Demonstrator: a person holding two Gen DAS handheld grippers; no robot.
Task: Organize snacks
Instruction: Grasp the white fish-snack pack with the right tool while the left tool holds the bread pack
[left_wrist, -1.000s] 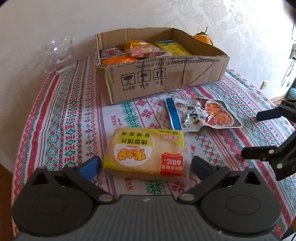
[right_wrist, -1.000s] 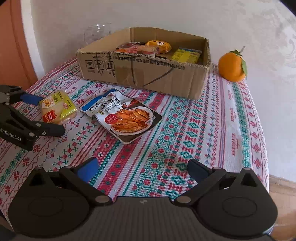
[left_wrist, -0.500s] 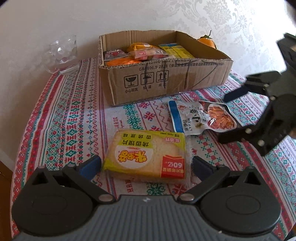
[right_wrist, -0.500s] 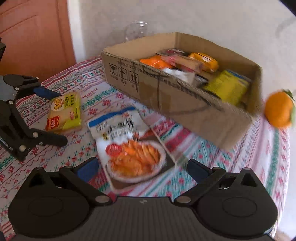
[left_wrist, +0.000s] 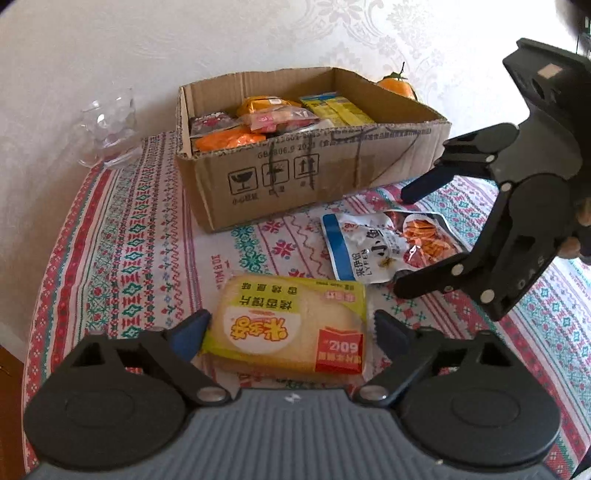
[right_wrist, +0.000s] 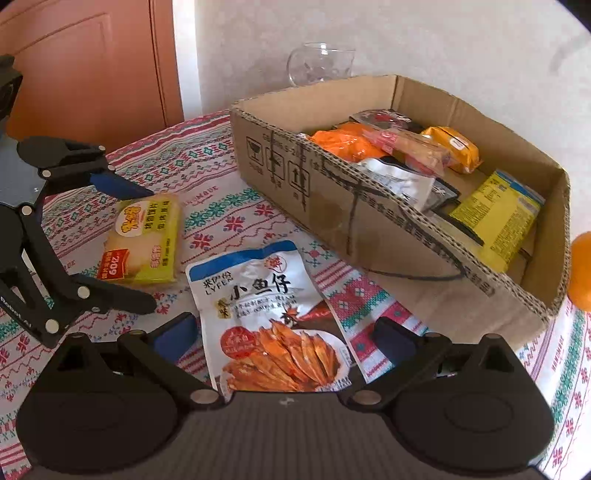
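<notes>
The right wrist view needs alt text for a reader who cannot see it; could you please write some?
The open right gripper straddles a dried-fish snack pouch lying flat on a patterned tablecloth. Left, the open left gripper flanks a yellow bread packet; behind stands a cardboard box of snacks.

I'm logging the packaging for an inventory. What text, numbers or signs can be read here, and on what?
"LYFEN" and "小鱼仔": fish snack pouch.
"60g", seen upside down: red corner of the yellow bread pack.
"GB" and digits, partly blurred, plus fragile, keep-dry and this-way-up signs: cardboard box.
Other print in both views: too small or blurred.
</notes>
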